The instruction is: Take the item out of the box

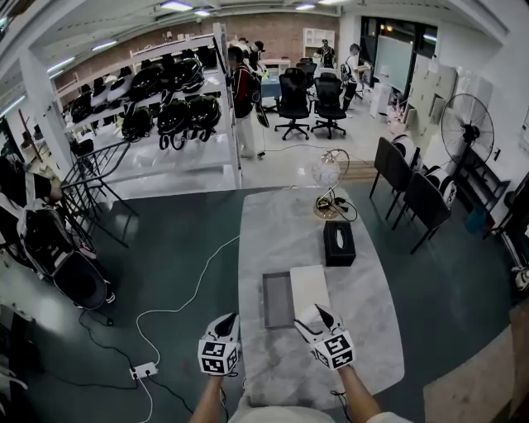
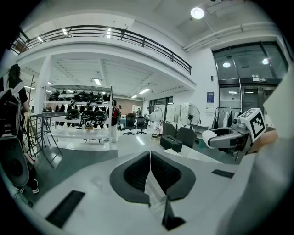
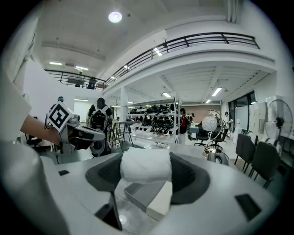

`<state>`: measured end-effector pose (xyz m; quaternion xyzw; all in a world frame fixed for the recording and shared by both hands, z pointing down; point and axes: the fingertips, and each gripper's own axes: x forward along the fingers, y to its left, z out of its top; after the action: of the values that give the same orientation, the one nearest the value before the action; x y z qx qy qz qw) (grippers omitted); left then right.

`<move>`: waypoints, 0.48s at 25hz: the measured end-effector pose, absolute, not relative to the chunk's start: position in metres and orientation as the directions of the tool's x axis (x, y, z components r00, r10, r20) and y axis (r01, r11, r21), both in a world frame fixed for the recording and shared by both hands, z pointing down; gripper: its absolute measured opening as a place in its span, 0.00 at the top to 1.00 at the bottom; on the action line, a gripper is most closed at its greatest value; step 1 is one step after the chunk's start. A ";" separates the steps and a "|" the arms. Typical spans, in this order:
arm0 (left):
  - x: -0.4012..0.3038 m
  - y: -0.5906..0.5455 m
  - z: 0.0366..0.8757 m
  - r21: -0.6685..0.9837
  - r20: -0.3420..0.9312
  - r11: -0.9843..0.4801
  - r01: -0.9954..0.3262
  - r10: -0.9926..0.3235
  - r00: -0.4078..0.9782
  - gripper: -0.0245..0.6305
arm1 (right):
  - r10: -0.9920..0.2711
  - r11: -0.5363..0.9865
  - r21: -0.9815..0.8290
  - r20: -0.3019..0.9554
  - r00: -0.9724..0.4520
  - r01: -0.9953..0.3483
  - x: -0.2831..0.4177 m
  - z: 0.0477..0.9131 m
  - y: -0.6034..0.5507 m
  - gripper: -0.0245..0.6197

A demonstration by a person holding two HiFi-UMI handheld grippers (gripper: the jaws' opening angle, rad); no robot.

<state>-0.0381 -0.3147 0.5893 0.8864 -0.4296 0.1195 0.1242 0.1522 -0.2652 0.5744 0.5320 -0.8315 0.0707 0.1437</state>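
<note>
A dark grey-green floor is lit by ceiling panels. A long marble tabletop is flanked on one side by dark chairs; helmet racks, office chairs, a standing fan and a brick wall are seen beyond.

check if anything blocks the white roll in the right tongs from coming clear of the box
Nothing visible does: the right tongs hold the white roll clear of the open grey box, whose lid lies beside it.

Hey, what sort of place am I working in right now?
Probably an open-plan office that doubles as a workshop or showroom. It has black swivel office chairs at the far end, white shelves of black helmets, and a railed upper gallery overhead.
</note>
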 end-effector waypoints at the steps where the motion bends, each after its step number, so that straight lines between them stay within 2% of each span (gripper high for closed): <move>1: -0.036 -0.315 0.587 0.115 0.315 -0.602 -0.790 -0.732 0.604 0.93 | -0.868 0.420 0.039 0.308 -0.389 -0.907 0.154 0.571 -0.264 0.50; 12: -0.018 -0.300 0.576 0.115 0.297 -0.614 -0.781 -0.729 0.617 0.93 | -0.901 0.367 0.034 0.261 -0.346 -0.930 0.176 0.551 -0.234 0.50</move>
<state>-0.0177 -0.3003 0.5765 0.8915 -0.4233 0.1110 0.1174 0.1757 -0.2341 0.5510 0.5593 -0.8183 0.0600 0.1184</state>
